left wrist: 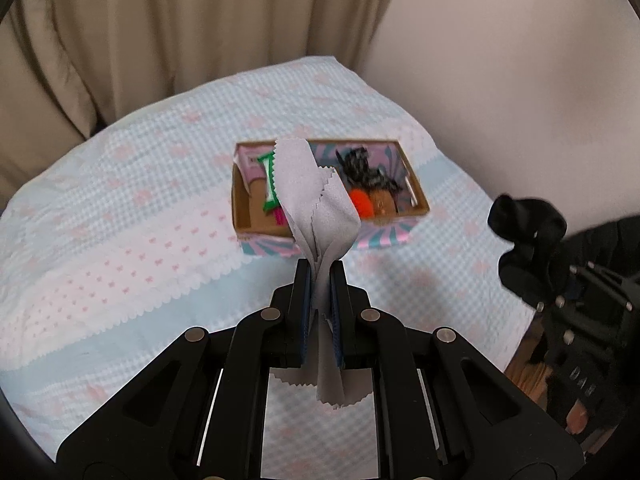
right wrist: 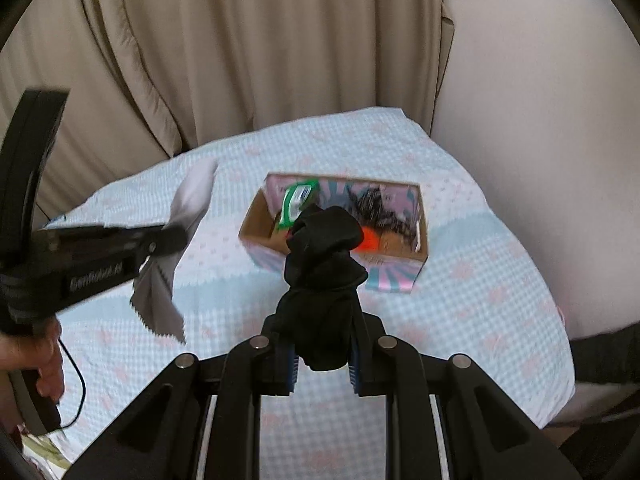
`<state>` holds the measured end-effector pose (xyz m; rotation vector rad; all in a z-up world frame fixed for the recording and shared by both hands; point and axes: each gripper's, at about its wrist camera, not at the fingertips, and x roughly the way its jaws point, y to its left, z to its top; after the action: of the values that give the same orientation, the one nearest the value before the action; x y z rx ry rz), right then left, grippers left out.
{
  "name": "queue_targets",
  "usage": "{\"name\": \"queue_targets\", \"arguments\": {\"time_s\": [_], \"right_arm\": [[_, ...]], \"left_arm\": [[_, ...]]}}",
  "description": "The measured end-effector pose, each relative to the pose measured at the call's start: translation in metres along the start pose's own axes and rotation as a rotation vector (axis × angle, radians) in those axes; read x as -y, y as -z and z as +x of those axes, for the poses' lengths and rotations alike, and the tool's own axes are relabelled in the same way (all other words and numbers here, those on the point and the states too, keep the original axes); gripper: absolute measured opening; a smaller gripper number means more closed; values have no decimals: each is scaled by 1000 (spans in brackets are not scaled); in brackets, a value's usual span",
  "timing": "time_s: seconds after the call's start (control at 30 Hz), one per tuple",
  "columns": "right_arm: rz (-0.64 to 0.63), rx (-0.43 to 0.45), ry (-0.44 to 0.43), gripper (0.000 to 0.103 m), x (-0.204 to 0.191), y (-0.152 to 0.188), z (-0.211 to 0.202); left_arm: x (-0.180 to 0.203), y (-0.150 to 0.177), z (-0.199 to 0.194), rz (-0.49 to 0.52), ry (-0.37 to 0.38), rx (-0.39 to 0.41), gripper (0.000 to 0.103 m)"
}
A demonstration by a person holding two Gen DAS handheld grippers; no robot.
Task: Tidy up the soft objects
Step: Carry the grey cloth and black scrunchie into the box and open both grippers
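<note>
My left gripper (left wrist: 320, 276) is shut on a grey cloth with zigzag edges (left wrist: 316, 192), held above the table in front of the open cardboard box (left wrist: 416, 192). My right gripper (right wrist: 322, 320) is shut on a bunched black sock (right wrist: 324, 264), also held above the table short of the box (right wrist: 256, 216). The box holds a green packet (right wrist: 298, 200), an orange item (left wrist: 360, 202) and a dark patterned item (left wrist: 366, 170). The left gripper and grey cloth (right wrist: 188, 204) show at left in the right wrist view; the black sock (left wrist: 524, 228) shows at right in the left wrist view.
The table wears a light blue and pink checked cloth (left wrist: 140, 216). Beige curtains (right wrist: 240, 60) hang behind it and a pale wall (left wrist: 520, 60) stands at right. The table's right edge (left wrist: 516, 356) drops to a wooden floor.
</note>
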<state>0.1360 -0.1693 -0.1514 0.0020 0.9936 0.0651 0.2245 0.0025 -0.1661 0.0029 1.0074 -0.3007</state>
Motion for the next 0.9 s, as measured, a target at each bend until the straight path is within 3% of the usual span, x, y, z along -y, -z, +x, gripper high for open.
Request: {"name": "queue_targets", "arguments": {"time_s": [0.27,0.53,0.9], "right_arm": [[-20,-3,-73,18,49,-71,35],[-86,-60,-149,18,86,-124,101],[-109,-194,-227,18,111,-132,212]], "left_arm": [[21,-50,31,-70,-50,15,8],[27,-100,107,-137,-88,-48,8],[16,-131,214,-155,-136,-155,8]]}}
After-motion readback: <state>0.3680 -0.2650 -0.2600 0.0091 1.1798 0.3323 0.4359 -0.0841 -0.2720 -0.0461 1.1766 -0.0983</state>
